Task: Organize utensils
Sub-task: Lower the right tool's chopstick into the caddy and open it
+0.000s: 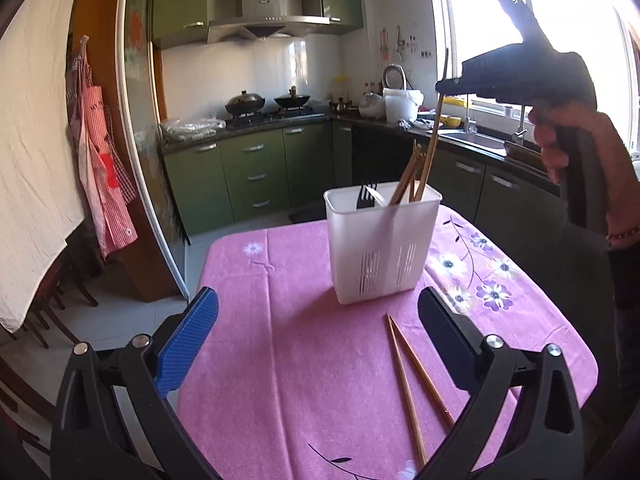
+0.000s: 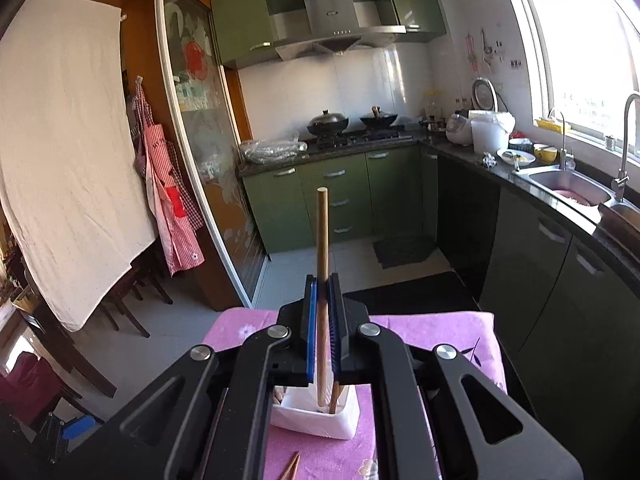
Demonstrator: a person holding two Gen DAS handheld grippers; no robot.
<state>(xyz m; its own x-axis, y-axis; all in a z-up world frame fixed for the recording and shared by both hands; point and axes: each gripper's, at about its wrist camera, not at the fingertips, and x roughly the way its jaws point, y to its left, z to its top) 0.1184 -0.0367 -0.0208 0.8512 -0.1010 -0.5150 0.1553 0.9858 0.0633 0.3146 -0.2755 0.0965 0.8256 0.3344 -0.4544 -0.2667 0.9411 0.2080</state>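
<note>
Pink tablecloth (image 1: 304, 360): flower-printed fabric over the table, filling the lower middle of the left wrist view.
Left gripper (image 1: 318, 344): jaws spread wide at the bottom of the frame, a blue-padded finger at lower left and a dark one at lower right, nothing between them but bare cloth.
Loose chopsticks (image 1: 412, 384): two wooden sticks lying on the cloth at lower centre-right, crossing near their far tips, just inside the right-hand finger and not touched by it.
Utensil holder (image 1: 380, 248): white plastic caddy with slotted sides, upright at frame centre beyond the loose pair; its left compartment holds a black fork (image 1: 366, 196) and something white, its right compartment several wooden chopsticks leaning right.
Right gripper (image 1: 440, 88): dark against the window at upper right, a hand (image 1: 560, 140) on its grip, clamping one long held chopstick (image 1: 434, 136) whose lower end reaches into the holder's right compartment.

Right wrist view
Right gripper (image 2: 323, 280): jaws closed tight on the held chopstick (image 2: 322, 232), which stands nearly upright at frame centre, its top above the pads.
Utensil holder (image 2: 320, 420): directly below the jaws at lower centre, the stick's lower end inside it beside other chopsticks.
Loose chopsticks (image 2: 291, 467): only the tips show at the bottom edge, on the pink tablecloth (image 2: 432, 328).
</note>
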